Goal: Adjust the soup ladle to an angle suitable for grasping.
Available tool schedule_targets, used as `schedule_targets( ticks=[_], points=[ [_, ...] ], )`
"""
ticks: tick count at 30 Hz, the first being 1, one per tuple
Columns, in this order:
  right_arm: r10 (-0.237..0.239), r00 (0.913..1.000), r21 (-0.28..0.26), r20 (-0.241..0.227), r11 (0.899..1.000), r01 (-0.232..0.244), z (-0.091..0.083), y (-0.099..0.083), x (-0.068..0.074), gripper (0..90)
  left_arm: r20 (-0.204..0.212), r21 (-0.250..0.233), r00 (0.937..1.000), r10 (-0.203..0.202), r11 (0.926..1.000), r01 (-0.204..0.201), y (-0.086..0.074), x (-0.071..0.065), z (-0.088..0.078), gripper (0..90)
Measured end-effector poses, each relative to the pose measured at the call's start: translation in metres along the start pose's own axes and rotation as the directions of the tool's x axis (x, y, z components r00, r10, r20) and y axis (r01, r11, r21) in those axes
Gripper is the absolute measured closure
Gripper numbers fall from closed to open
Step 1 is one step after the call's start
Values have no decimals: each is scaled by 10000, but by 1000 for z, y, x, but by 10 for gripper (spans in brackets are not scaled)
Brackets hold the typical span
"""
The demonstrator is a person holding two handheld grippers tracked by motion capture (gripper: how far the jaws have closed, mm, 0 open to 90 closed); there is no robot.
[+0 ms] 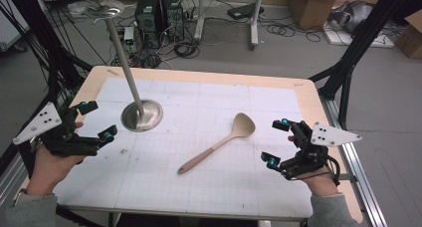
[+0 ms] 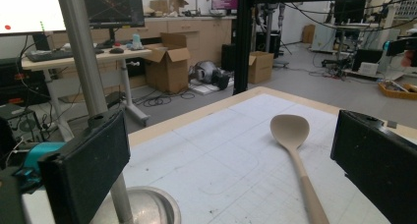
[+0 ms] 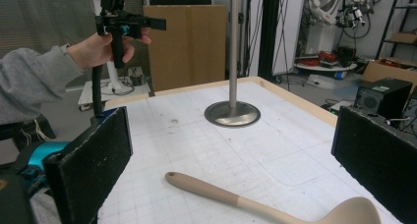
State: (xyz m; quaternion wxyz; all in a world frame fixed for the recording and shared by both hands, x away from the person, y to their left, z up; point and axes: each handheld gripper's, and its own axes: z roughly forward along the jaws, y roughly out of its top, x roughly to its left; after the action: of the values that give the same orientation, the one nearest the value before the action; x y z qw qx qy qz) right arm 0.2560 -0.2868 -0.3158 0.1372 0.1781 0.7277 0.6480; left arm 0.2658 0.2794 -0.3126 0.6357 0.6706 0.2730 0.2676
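The spoon point(image 1: 219, 146) is lying flat in the middle of the tabletop point(image 1: 199, 82), between the 2 claws and touching neither. Its bowl is pointing to the far right and its handle to the near left. In the right gripper view the far edge of the bowl is cut off at the bottom. The left claw point(image 1: 94, 120) is sitting wide open at the left, holding nothing. The right claw point(image 1: 278, 142) is sitting wide open at the right, also holding nothing. The metal stand point(image 1: 142, 115) is standing far left of the spoon, just beside the left claw. In the left gripper view, the near black jaw is hiding part of its round base.
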Motion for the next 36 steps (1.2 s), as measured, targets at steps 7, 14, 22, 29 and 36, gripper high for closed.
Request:
schedule_targets(
  ticks=[7, 14, 22, 29, 36],
  points=[
    [57, 9998, 30, 214, 10000, -57, -1, -1, 2, 6, -134, 54, 9999, -14, 10000, 15, -1, 3, 2, 19],
    [147, 9968, 72, 785, 9999, -153, 2, -4, 1, 6, -135, 55, 9999, -73, 10000, 74, -3, 6, 4, 19],
    [121, 9936, 352, 1125, 9992, -162, 25, -5, 4, 6, -217, 49, 9997, -150, 9999, 151, -5, 9, 2, 19],
    [55, 9942, 1310, 1078, 9912, -197, 61, -8, 2, 13, -332, 61, 9993, -175, 9998, 177, -5, 11, -3, 19],
    [254, 9911, 1666, 1309, 9849, -473, 82, -14, -2, 114, -275, 136, 9995, -151, 9998, 155, -7, 9, -5, 19]
  ],
)
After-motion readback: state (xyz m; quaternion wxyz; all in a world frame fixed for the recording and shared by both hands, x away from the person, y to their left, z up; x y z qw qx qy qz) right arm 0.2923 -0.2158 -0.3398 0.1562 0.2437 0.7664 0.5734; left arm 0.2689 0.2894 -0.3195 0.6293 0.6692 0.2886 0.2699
